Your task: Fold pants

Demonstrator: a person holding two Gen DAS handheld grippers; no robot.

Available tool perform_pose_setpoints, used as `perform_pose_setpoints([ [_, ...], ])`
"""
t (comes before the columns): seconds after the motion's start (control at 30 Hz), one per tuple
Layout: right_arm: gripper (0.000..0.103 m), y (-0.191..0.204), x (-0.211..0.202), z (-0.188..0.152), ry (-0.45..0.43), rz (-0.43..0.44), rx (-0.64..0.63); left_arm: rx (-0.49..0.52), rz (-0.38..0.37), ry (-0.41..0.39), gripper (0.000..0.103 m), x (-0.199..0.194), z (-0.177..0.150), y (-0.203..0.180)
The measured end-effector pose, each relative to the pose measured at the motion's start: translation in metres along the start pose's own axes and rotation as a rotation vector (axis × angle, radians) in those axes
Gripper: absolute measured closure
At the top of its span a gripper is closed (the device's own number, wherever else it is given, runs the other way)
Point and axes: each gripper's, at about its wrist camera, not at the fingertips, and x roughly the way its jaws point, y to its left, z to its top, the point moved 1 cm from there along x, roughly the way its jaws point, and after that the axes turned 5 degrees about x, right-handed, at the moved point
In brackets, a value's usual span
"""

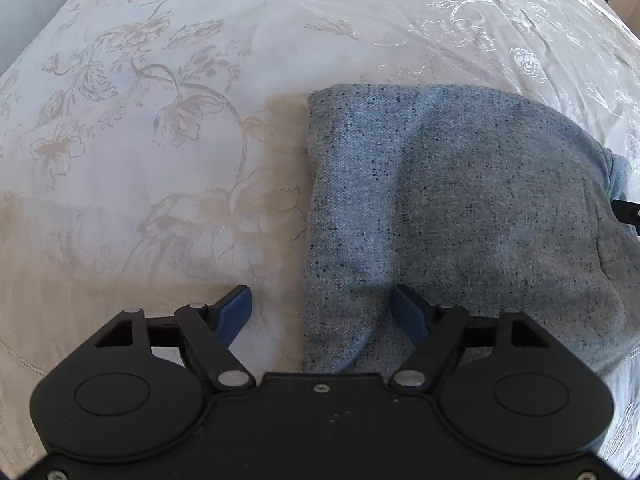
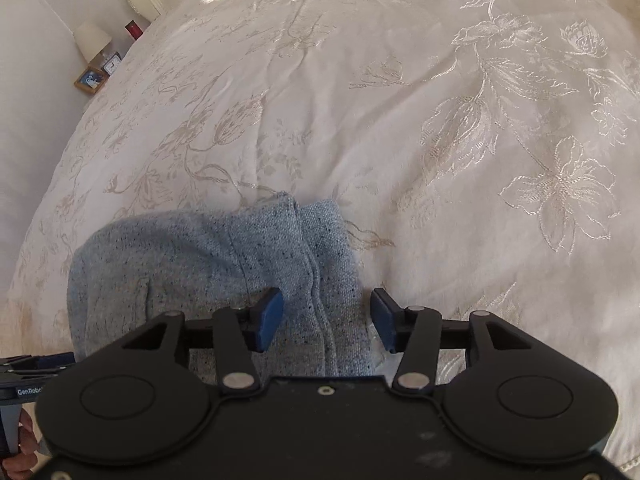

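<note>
Now both my grippers, left gripper (image 1: 320, 312) and right gripper (image 2: 326, 318), gape empty over folded pants (image 1: 460, 208); pinch edges evenly.

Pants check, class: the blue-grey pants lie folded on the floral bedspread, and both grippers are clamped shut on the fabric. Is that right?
Not quite. The pants do lie folded on the bedspread, but both wrist views show the left gripper and right gripper open, jaws spread over the fabric's edges.

The pants (image 1: 460, 208) are blue-grey speckled knit, folded into a compact, roughly rectangular bundle lying flat. Their left edge is straight; 2 layered edges (a seam runs alongside) show at the right end (image 2: 320, 248).
</note>
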Motion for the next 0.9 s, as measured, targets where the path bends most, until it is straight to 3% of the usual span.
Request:
perform_pose_setpoints([
  [0.17,0.048,0.001,0.007,0.0,-0.019,0.007,-0.01,-0.018,-0.018,0.009,0.02,0.008,0.009,0.0],
  [0.23,0.048,-0.003,0.008,0.006,0.013,0.011,0.049,-0.033,-0.014,0.024,0.025,0.008,0.013,-0.002],
  [0.27,0.048,-0.005,0.009,0.009,0.038,0.014,0.091,-0.042,-0.028,0.028,0.03,0.008,0.016,-0.003],
  [0.3,0.048,-0.007,0.01,0.013,0.064,0.016,0.12,-0.052,-0.058,0.03,0.044,0.007,0.019,-0.004],
  [0.33,0.048,-0.008,0.01,0.016,0.085,0.019,0.132,-0.063,-0.109,0.037,0.067,0.007,0.019,-0.005],
  [0.37,0.052,-0.007,0.009,0.017,0.092,0.018,0.129,-0.069,-0.133,0.045,0.078,0.005,0.021,-0.008],
  [0.4,0.056,-0.005,0.006,0.017,0.093,0.027,0.113,-0.055,-0.118,0.048,0.08,0.003,0.023,-0.012],
  [0.43,0.075,-0.001,0.002,0.016,0.092,0.033,0.095,-0.021,-0.088,0.051,0.084,0.0,0.025,-0.019],
  [0.47,0.082,0.004,-0.002,0.015,0.082,0.02,0.076,0.001,-0.063,0.044,0.087,-0.004,0.025,-0.024],
  [0.6,0.086,0.026,-0.038,0.009,0.014,0.0,0.017,0.007,-0.009,-0.019,0.09,-0.034,0.021,-0.033],
  [0.77,0.087,0.05,-0.083,0.001,-0.029,0.012,-0.016,-0.034,-0.049,-0.079,0.09,-0.079,0.012,-0.026],
  [0.9,0.087,0.074,-0.108,-0.008,-0.027,0.038,-0.037,-0.036,-0.02,-0.123,0.09,-0.107,-0.002,-0.014],
])
